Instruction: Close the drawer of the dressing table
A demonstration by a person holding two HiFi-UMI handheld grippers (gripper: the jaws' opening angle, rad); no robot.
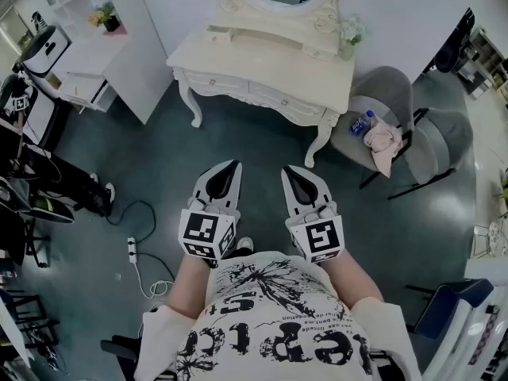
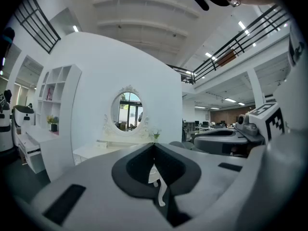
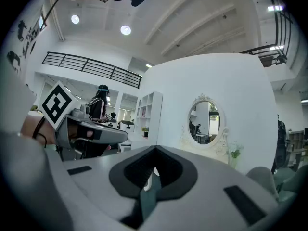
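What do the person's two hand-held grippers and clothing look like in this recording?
The left hand-held gripper and right hand-held gripper are matching light grey shells tapering to a point, each with a dark recess on top. Each carries a cube with black-and-white square markers at its rear. No cables show. The person wears a white T-shirt with black print.
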